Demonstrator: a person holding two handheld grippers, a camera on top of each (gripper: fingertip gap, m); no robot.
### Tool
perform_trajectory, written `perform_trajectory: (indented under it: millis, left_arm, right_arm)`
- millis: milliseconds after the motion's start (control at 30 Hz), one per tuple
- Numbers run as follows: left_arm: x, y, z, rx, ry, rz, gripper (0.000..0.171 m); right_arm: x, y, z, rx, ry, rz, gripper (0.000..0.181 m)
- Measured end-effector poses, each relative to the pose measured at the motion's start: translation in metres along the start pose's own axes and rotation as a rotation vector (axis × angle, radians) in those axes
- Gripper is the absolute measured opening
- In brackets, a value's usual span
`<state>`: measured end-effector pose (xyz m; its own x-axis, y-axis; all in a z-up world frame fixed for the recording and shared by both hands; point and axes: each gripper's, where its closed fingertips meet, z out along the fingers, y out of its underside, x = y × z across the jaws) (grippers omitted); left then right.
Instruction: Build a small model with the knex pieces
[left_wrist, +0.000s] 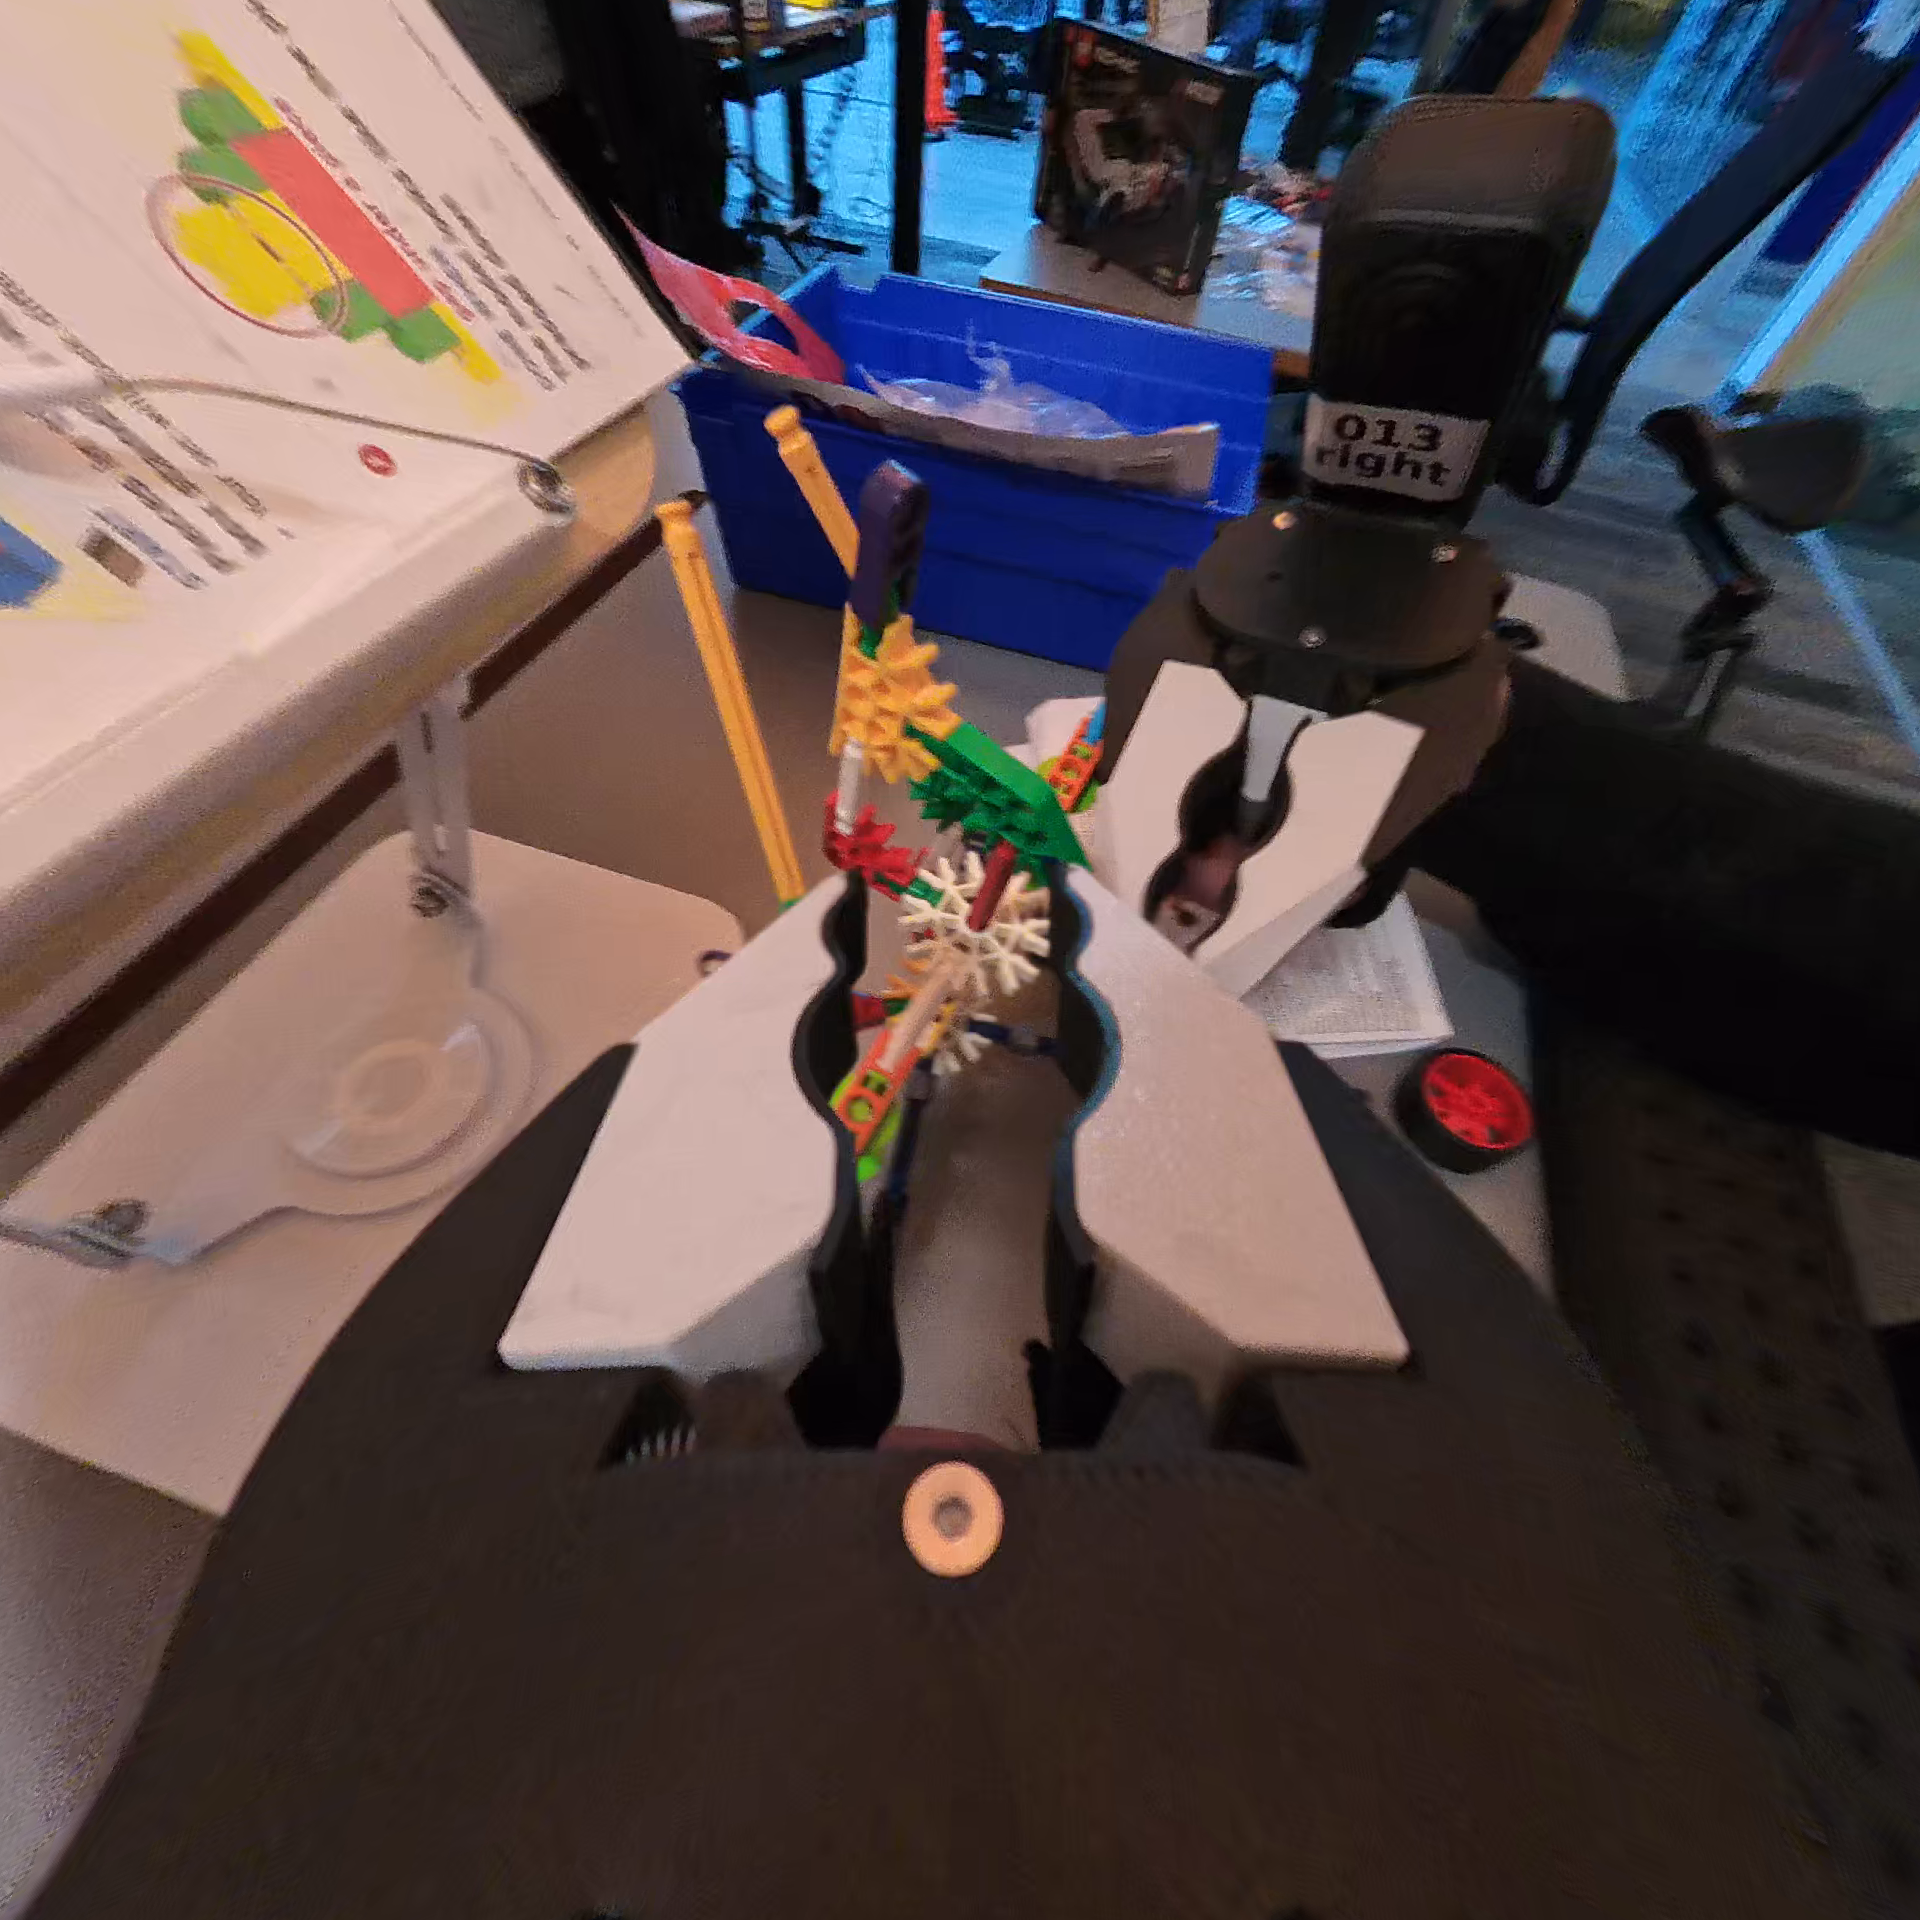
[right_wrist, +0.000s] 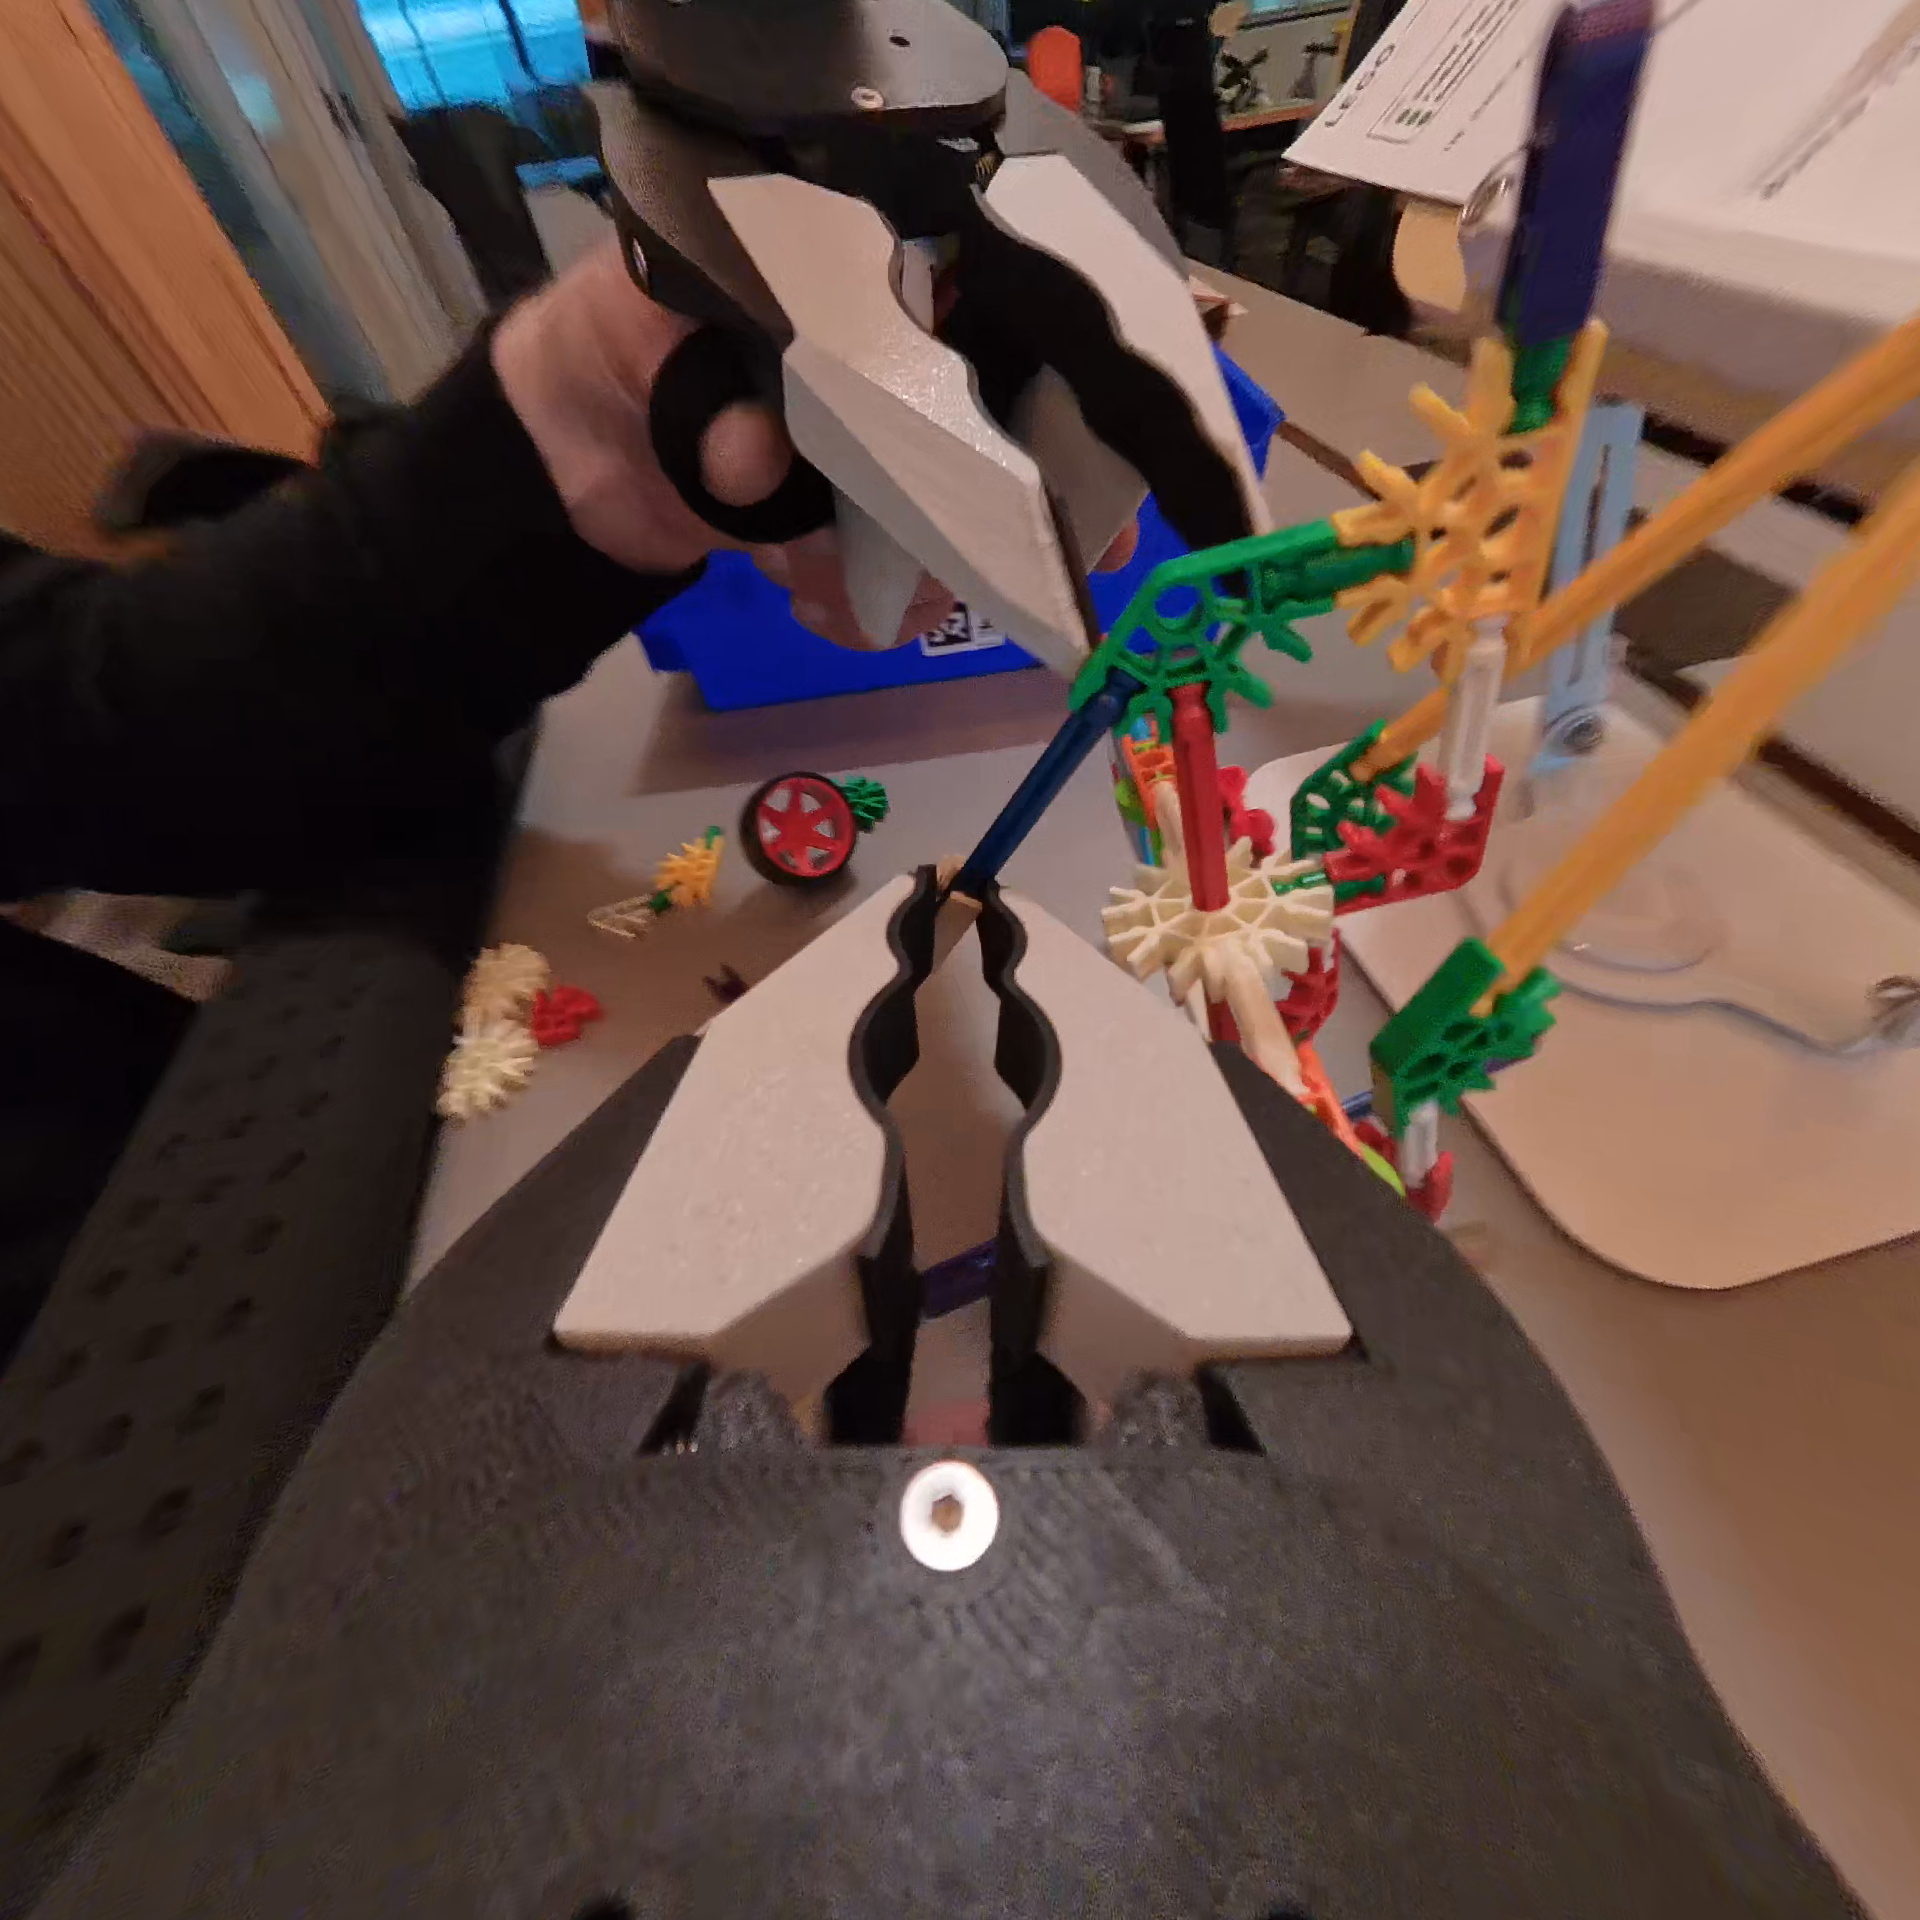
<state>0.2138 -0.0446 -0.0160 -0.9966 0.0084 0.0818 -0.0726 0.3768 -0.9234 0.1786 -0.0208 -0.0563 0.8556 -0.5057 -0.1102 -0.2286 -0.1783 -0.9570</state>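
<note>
Two tongs meet at the rod-and-connector model (right_wrist: 1340, 790) standing on the counter (right_wrist: 665, 748). Left tongs (left_wrist: 951, 894) are spread around its white snowflake connector (left_wrist: 971, 925). Right tongs (right_wrist: 954, 888), beside the model, are clenched on a blue rod (right_wrist: 1039, 784).

1. This looks like a workshop or lab used for toy-construction work: a grey worktable (right_wrist: 665, 727) carries scattered plastic rod-and-connector pieces (right_wrist: 499, 1023) and a red-spoked black wheel (right_wrist: 800, 828).
2. An open printed building-instruction booklet (left_wrist: 312, 312) stands on a clear stand at the left.
3. A blue plastic storage bin (left_wrist: 997, 499) sits farther back.
4. Black metal equipment stands (left_wrist: 909, 125) and a dark boxed kit (left_wrist: 1138, 156) fill the far background.
</note>
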Motion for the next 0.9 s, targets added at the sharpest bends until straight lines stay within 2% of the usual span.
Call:
perform_trajectory:
  millis: [100,200,267,367,467,600,767,900]
  left_arm:
    - [0.003,0.005,-0.007,0.003,0.007,-0.045,0.042]
    - [0.009,-0.002,-0.016,0.047,0.039,-0.086,0.051]
    - [0.005,0.000,-0.018,0.038,0.001,-0.084,0.048]
    - [-0.001,0.010,-0.014,0.007,-0.069,-0.092,0.030]
    - [-0.010,0.009,-0.017,0.034,-0.153,-0.050,0.025]
    - [-0.017,-0.001,-0.020,0.092,-0.245,0.018,0.013]
    - [-0.028,-0.003,-0.019,0.147,-0.307,0.014,0.008]
    - [-0.038,-0.006,-0.025,0.191,-0.360,0.032,0.006]
  right_arm:
    - [0.001,0.004,0.008,-0.089,0.099,-0.133,0.005]
    - [-0.004,0.008,0.019,-0.156,0.141,-0.233,0.005]
    - [-0.006,0.008,0.025,-0.176,0.170,-0.297,0.005]
    - [-0.001,0.013,0.034,-0.231,0.247,-0.401,0.006]
    - [0.012,0.012,0.041,-0.230,0.348,-0.491,0.006]
    - [0.029,0.008,0.038,-0.170,0.419,-0.433,0.005]
    - [0.031,0.004,0.036,-0.147,0.442,-0.406,0.006]
    - [0.026,0.003,0.032,-0.131,0.397,-0.347,0.025]
